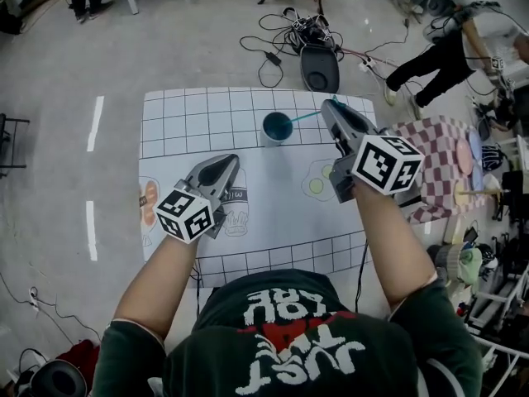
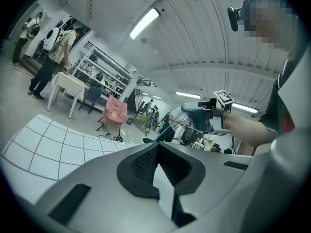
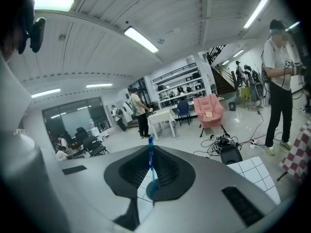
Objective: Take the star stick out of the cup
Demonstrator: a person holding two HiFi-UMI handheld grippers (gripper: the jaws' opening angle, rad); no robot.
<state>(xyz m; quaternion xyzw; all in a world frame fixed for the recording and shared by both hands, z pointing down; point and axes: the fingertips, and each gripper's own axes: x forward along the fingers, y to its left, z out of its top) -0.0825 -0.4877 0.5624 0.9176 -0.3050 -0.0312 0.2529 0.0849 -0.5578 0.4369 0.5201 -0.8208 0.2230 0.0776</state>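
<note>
A dark teal cup (image 1: 277, 127) stands on the white grid mat (image 1: 207, 114), toward the far middle of the table. A thin blue stick (image 1: 304, 116) leans out of the cup up to the right, and my right gripper (image 1: 331, 104) is shut on its upper end. Its star end is hidden. In the right gripper view the stick (image 3: 150, 160) runs upright between the closed jaws, with the cup (image 3: 151, 191) below them. My left gripper (image 1: 225, 162) rests low over the mat, left of and nearer than the cup, shut with nothing in it. The left gripper view shows the right gripper (image 2: 197, 111) beyond the cup (image 2: 149, 141).
A table with a red checkered cloth (image 1: 438, 160) stands close on the right. On the floor beyond the far edge are a tangle of cables and a black base (image 1: 318, 69). A person (image 1: 446, 56) bends over at the far right. The mat has printed pictures, including an egg (image 1: 316, 184).
</note>
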